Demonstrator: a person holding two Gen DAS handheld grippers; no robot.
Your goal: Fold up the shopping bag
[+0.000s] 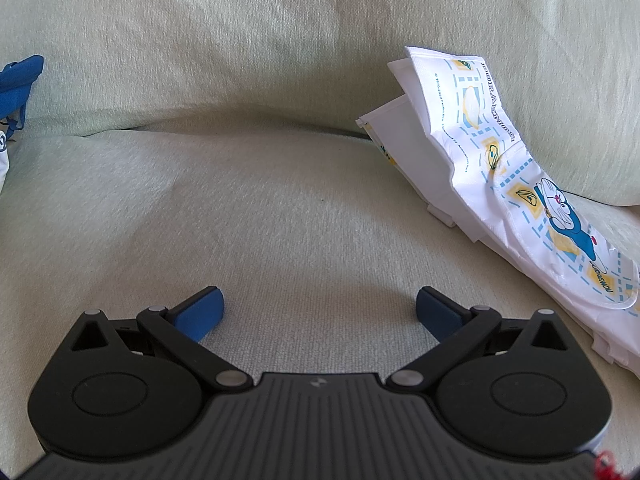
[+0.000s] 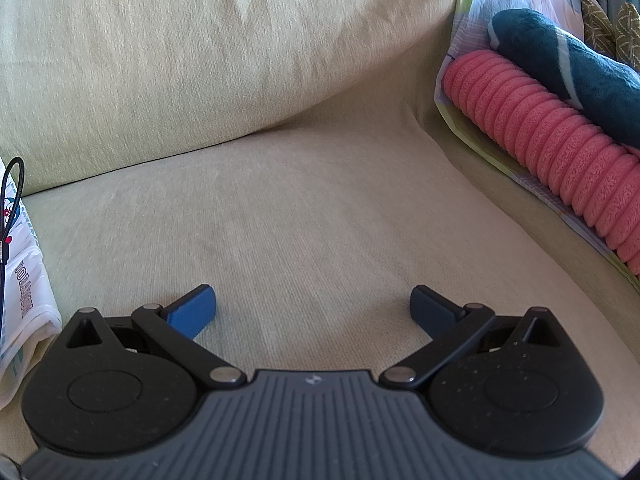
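White printed shopping bag (image 1: 508,184) lies crumpled on the sofa seat (image 1: 280,208), at 2 o'clock from the left gripper (image 1: 320,312). Left gripper and right gripper (image 2: 314,310) are both spread wide, empty. Folding appears not yet begun; next, reach and pinch a bag edge.

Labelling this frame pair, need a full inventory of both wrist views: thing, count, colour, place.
shopping bag: 1, white with blue and yellow cartoon print, crumpled on the seat, right side of left wrist view; an edge shows at far left of right wrist view
sofa: 1, pale green, seat and back cushions fill both views
blue fabric item: 1, blue, left edge of left wrist view, mostly cut off
pink ribbed cushion: 1, pink, right end of sofa
dark teal plush: 1, behind the pink one
black cable: 1, looped, over the bag edge
left claw: 1, black, blue pads, open, empty
right claw: 1, same, open, empty
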